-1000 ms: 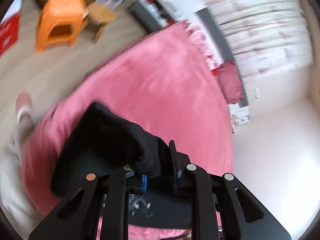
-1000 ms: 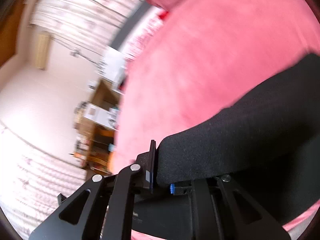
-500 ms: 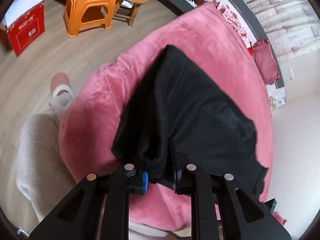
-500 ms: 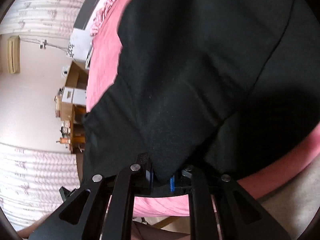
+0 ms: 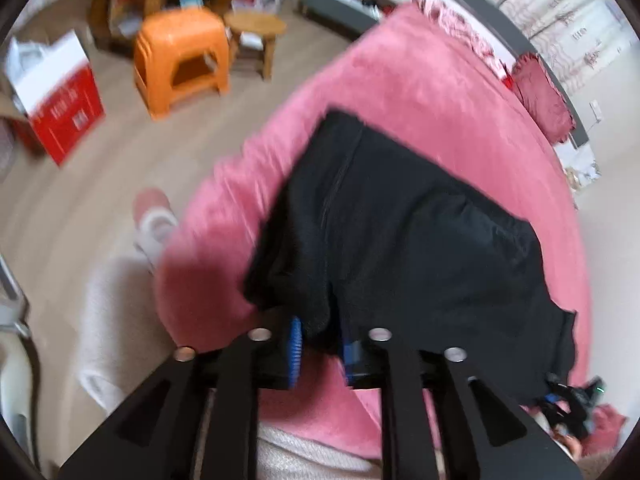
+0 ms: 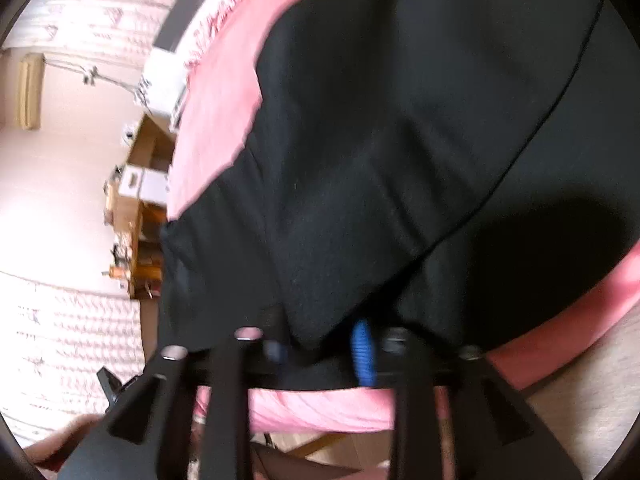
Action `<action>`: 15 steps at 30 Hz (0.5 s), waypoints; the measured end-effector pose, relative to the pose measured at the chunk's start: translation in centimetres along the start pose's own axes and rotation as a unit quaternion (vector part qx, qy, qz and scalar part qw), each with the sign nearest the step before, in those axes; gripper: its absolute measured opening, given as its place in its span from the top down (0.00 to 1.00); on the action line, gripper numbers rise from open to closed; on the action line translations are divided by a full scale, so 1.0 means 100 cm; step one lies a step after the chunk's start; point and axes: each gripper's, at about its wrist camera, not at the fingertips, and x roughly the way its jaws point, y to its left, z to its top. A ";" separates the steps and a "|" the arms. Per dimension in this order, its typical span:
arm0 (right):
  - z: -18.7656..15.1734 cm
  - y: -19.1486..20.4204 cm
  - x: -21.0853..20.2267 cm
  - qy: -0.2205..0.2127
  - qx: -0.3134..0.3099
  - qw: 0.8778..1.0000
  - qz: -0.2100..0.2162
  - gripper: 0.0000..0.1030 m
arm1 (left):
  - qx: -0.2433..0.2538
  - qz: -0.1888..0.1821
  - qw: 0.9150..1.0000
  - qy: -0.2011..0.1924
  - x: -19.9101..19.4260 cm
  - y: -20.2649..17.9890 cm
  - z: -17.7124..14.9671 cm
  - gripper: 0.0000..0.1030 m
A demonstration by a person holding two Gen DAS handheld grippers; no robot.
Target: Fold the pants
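The black pants (image 5: 408,240) lie spread on the pink blanket of the bed (image 5: 420,92). My left gripper (image 5: 320,344) has its blue-padded jaws parted around the near left corner of the cloth, which still sits between them. In the right wrist view the pants (image 6: 400,140) fill most of the frame. My right gripper (image 6: 324,344) also stands parted, with a black corner of the pants hanging between its pads. The right gripper shows small at the lower right of the left wrist view (image 5: 576,396).
An orange plastic stool (image 5: 180,60), a small wooden stool (image 5: 256,36) and a red and white box (image 5: 60,96) stand on the floor left of the bed. A red cushion (image 5: 540,96) lies at the bed's far end. My foot (image 5: 152,216) is beside the bed.
The pants were held up and then laid flat on the bed. Both grippers' jaws have widened since half a second ago, loosening their grip on the near corners.
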 end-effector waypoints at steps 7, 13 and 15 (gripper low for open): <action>0.021 -0.024 -0.014 -0.068 0.072 0.995 0.028 0.53 | 0.002 -0.016 0.995 -0.103 -0.013 -0.040 0.021 0.43; 0.024 -0.050 -0.038 -0.037 0.079 0.990 0.113 0.41 | 0.092 -0.049 0.993 -0.062 0.028 -0.105 0.018 0.41; 0.023 -0.055 -0.048 -0.007 0.058 0.993 0.105 0.38 | 0.134 -0.059 0.988 -0.041 0.046 -0.127 0.011 0.41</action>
